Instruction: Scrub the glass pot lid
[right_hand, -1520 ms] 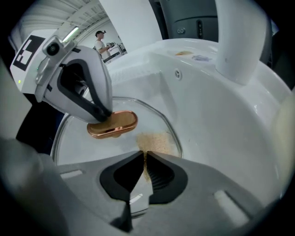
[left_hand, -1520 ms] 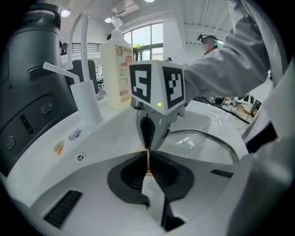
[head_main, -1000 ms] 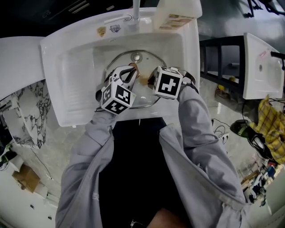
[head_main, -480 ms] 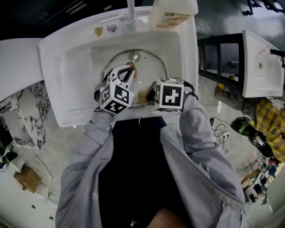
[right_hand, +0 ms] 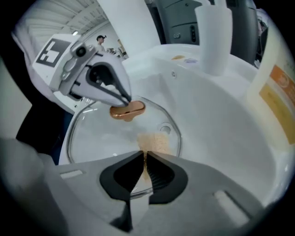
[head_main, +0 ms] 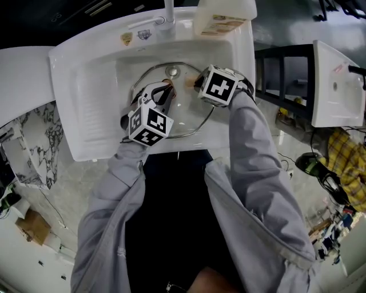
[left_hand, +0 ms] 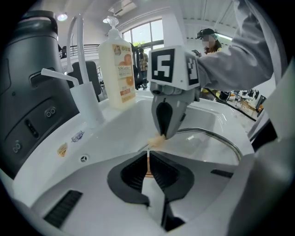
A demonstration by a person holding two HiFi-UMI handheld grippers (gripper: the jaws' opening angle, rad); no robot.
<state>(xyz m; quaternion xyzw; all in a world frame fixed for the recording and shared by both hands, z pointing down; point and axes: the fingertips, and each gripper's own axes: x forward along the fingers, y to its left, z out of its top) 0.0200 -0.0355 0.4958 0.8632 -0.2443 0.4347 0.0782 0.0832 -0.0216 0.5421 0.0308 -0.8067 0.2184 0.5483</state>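
The glass pot lid (head_main: 197, 117) lies in the white sink (head_main: 86, 103), with its steel rim (left_hand: 221, 137) showing in the left gripper view. My left gripper (head_main: 167, 87) is shut on the lid's copper knob (right_hand: 127, 110), and a sliver of copper (left_hand: 148, 165) shows between its jaws. My right gripper (head_main: 193, 84) is shut on a small tan scrub pad (right_hand: 150, 144). The pad presses on the glass at the lid's far side, just right of the knob. From the left gripper view the pad (left_hand: 156, 140) sticks out below the right gripper's fingertips.
A faucet (head_main: 168, 11) and a soap bottle (head_main: 223, 17) stand on the sink's back ledge. The basin walls close in on all sides of the lid. A second white sink (head_main: 334, 86) is off to the right.
My right gripper has swept the pad from the lid's near edge to its far side beside the knob. The left gripper has stayed on the knob.
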